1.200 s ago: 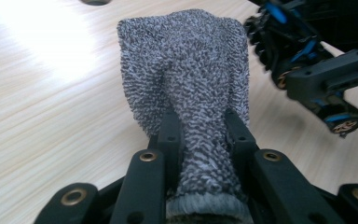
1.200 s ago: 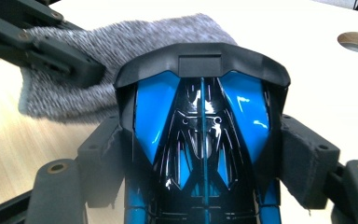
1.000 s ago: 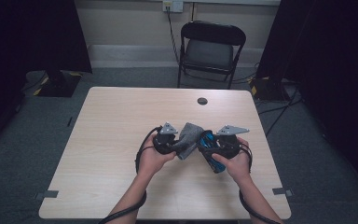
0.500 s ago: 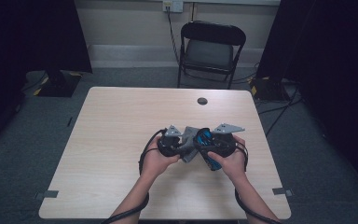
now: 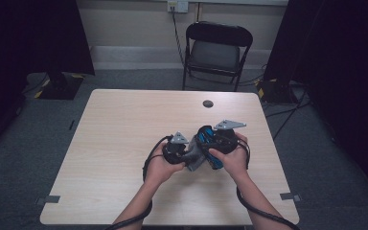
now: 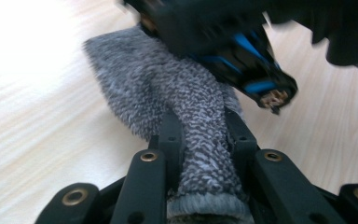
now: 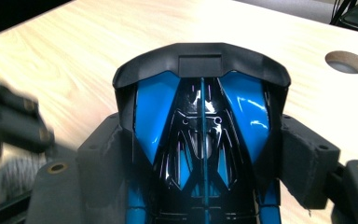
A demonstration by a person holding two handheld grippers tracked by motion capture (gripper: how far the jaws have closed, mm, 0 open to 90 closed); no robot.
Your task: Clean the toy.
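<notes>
So I'm mid-wipe here, I think. My left claw (image 6: 200,140) is clamped tight on a bunched-up grey microfibre cloth (image 6: 168,93), and my right claw (image 7: 205,154) is clamped around a black-and-blue toy car (image 7: 200,112), jaws spread wide because the body is chunky. Both are held just above the worktop (image 5: 124,134), around its middle and slightly toward my side, with the cloth pressed up against the car's underside or flank; hard to tell which from the blur.

Next move, as I read it: drag the cloth along the car body while the right claw keeps it steady, or roll the car to offer a fresh face. The cloth needs to stay pinched and not slip out.

Count: one cloth, one toy car, two claws, one cable hole (image 5: 208,103) in the worktop, one folding chair (image 5: 218,52) behind it.
</notes>
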